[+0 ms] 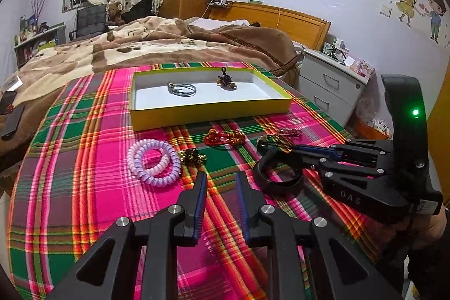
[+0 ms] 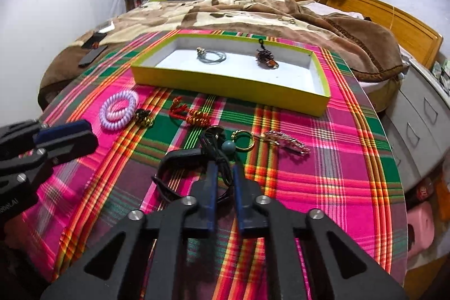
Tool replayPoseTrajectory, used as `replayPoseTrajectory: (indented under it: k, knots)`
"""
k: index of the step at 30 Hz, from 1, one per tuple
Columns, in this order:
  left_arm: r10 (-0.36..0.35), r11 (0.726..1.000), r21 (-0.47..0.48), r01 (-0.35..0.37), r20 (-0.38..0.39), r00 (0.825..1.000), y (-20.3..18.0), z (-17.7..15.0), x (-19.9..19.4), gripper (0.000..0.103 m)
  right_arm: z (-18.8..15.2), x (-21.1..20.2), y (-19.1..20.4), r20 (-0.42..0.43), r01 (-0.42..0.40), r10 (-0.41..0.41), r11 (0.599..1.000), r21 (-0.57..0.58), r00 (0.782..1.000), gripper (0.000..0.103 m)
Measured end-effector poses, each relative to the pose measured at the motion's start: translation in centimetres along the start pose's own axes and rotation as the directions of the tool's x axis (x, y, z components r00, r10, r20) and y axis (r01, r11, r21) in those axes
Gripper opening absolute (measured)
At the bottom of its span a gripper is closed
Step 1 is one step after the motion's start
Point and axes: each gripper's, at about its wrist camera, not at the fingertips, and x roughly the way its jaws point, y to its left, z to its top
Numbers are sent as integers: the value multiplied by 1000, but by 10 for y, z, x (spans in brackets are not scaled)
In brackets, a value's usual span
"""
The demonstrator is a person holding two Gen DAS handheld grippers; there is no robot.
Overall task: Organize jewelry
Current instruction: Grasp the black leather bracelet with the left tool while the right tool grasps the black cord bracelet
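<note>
A: Status of tongs?
B: Left gripper (image 1: 221, 182) held apart, nothing between, over tablecloth (image 1: 84, 159) near front edge. Right gripper (image 2: 224, 170) closed on black cord (image 2: 216, 151) next to black strap (image 1: 278, 173).
A: Jewelry?
B: Wire ring (image 1: 182, 89) and dark charm (image 1: 225, 81) seen in yellow box (image 1: 208, 110) at far edge. Purple coil bands (image 1: 153, 160), red knot (image 1: 223, 136), gold keyring (image 2: 242, 141) laid between box and front edge.
</note>
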Motion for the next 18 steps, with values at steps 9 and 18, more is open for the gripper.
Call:
replayPoseTrajectory:
  k: [9, 18]
  knots:
    - [-69, 998, 2, 69, -53, 996, -17, 8, 26, 20, -3, -17, -19, 52, -24, 19, 995, 95, 998, 3]
    - [-89, 996, -17, 87, -163, 983, -31, 12, 63, 20, -8, -22, -30, 59, -29, 21, 989, 142, 998, 3]
